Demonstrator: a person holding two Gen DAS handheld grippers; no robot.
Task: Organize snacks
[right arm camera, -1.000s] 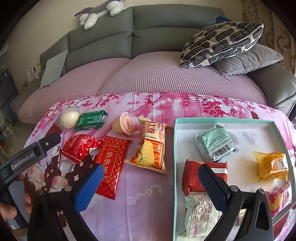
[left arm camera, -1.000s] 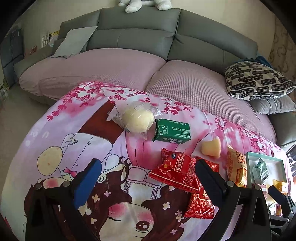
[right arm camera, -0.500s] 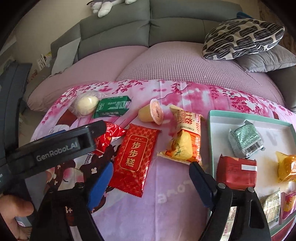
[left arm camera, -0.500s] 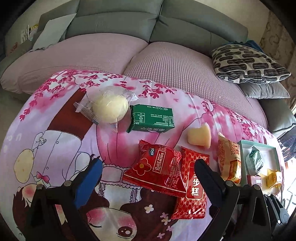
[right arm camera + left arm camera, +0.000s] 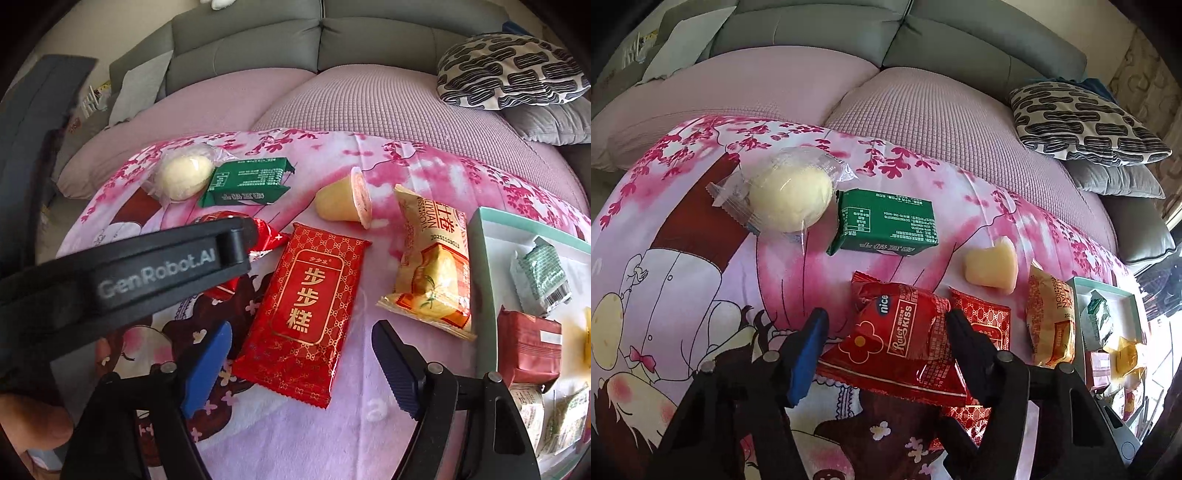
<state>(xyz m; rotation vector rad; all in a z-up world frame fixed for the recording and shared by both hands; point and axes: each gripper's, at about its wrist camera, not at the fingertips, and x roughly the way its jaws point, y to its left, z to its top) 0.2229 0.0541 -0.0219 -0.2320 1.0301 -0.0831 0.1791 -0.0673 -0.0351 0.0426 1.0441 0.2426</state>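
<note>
A puffy red Kiss packet (image 5: 901,343) lies on the pink cartoon cloth (image 5: 683,277). My left gripper (image 5: 886,325) straddles it with its jaws closing, the pads just at the packet's edges. In the right wrist view a long red packet with gold characters (image 5: 299,314) lies flat. My right gripper (image 5: 301,343) is around its near end, jaws closing, with a gap on both sides. The left gripper's finger (image 5: 166,269) crosses that view over the Kiss packet (image 5: 266,232). A teal-rimmed tray (image 5: 480,258) at the right holds several packets.
On the cloth lie a wrapped pale bun (image 5: 790,199), a green packet (image 5: 886,225), a jelly cup (image 5: 343,199) and a yellow roll packet (image 5: 436,266). A grey and pink sofa with a patterned pillow (image 5: 509,70) stands behind. A person's hand (image 5: 33,424) shows at lower left.
Both grippers came down and forward and their jaws narrowed. The left now straddles the Kiss packet. The right shifted left from the tray to the long red packet.
</note>
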